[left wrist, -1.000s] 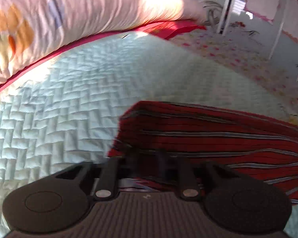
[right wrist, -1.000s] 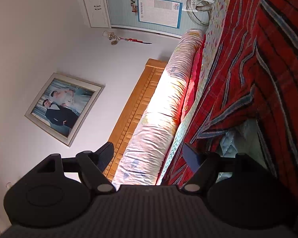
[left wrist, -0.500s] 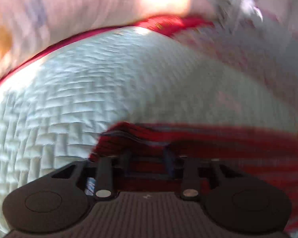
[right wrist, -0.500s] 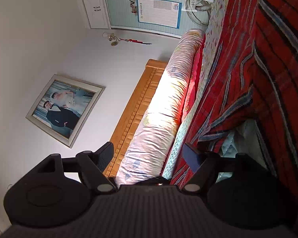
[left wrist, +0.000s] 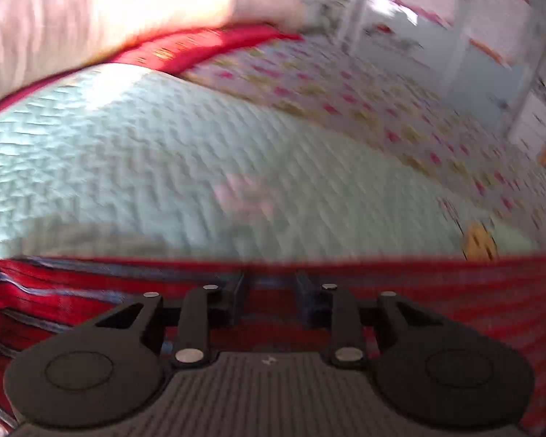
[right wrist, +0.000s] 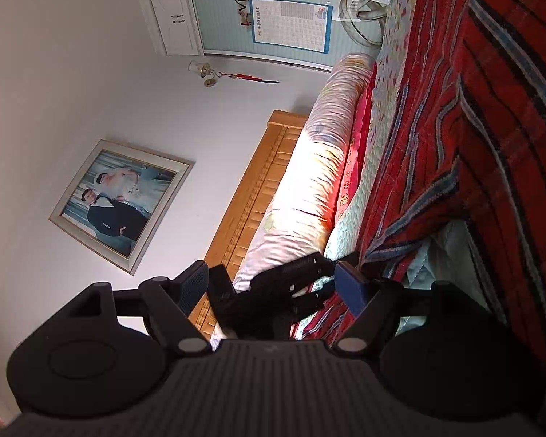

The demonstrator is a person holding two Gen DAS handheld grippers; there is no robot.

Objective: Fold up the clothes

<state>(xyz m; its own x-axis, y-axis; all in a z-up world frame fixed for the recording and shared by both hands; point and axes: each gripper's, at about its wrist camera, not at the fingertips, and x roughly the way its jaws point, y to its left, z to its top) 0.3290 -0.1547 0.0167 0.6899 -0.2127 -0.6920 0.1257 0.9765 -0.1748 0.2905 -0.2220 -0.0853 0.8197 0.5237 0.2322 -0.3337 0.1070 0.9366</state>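
Note:
A red garment with blue and grey stripes (left wrist: 72, 291) lies on a pale green quilted bed cover (left wrist: 163, 167). My left gripper (left wrist: 269, 291) sits low at the garment's far edge, fingers a small gap apart with red cloth between them; the view is blurred. In the right wrist view, which is rolled sideways, the same garment (right wrist: 473, 145) fills the right side. My right gripper (right wrist: 273, 280) is open and empty beside the garment's edge. The left gripper (right wrist: 284, 291) shows between its fingers as a black shape.
A long pale floral bolster (left wrist: 109, 11) and a red sheet edge (left wrist: 200, 47) lie along the bed's head. A wooden headboard (right wrist: 254, 200), a framed wedding photo (right wrist: 120, 200) and wardrobe doors (right wrist: 273, 11) stand beyond. A floral sheet (left wrist: 382, 109) covers the far bed.
My left gripper has slid right along the garment's edge, with the cloth now spanning the whole view. It has come into the right wrist view. The right gripper stays open and nearly still.

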